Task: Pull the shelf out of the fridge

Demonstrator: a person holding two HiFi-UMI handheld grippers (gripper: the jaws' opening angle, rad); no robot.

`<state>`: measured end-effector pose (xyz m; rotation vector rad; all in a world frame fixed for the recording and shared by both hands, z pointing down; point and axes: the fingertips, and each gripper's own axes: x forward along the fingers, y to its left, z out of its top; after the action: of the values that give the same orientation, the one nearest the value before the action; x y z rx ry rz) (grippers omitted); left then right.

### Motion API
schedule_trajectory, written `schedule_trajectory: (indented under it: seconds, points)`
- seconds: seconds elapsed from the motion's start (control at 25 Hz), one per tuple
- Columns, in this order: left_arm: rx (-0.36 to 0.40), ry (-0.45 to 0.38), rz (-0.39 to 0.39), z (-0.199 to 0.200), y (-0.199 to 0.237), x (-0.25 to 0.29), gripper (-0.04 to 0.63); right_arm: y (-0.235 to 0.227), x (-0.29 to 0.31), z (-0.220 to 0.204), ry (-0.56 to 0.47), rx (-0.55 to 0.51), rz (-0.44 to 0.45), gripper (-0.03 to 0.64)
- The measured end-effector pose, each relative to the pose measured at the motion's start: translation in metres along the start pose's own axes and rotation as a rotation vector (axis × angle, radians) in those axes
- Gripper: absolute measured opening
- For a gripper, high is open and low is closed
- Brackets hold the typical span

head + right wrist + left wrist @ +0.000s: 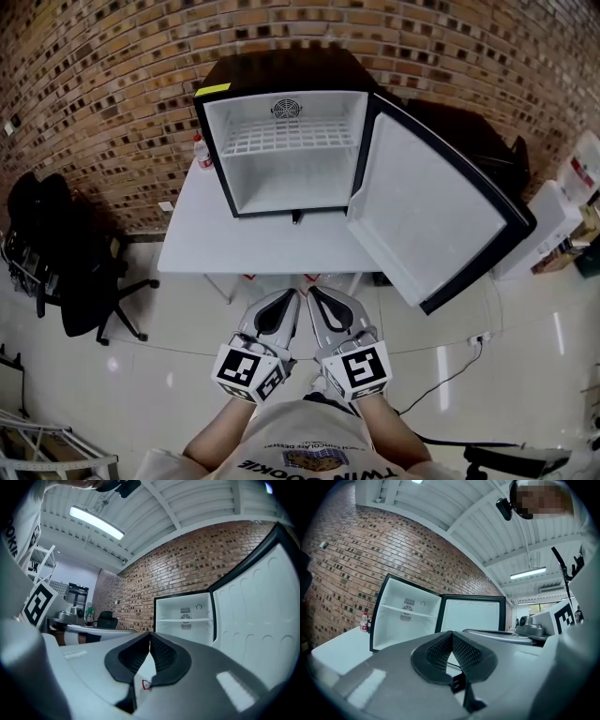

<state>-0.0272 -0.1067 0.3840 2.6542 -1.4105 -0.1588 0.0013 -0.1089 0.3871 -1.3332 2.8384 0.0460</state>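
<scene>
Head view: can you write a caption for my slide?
Left gripper and right gripper, both shut, face the open fridge on a table, shelf inside.

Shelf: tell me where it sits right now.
In the head view the white wire shelf lies inside the open fridge, top centre of the picture, just below the fan grille and left of the swung-open door.

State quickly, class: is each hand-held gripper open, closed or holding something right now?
Left hand-held gripper: closed, holding nothing.
Right hand-held gripper: closed, holding nothing.
</scene>
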Motion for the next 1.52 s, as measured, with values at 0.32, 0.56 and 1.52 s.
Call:
schedule_trajectory:
  seconds: [0.32,0.56,1.52]
  points:
    - [-0.055,-0.009,0.021,0.004,0.025,0.060,0.002,-0.050,0.035,0.006,-0.020,0.003,0.018,0.006]
    - [-0.134,-0.015,0.038,-0.005,0.048,0.080,0.002,-0.074,0.055,-0.004,-0.007,0.028,0.008,0.005]
    - [-0.541,-0.147,-0.013,0.015,0.191,0.188,0.007,-0.154,0.202,-0.013,-0.010,0.365,-0.001,0.037]
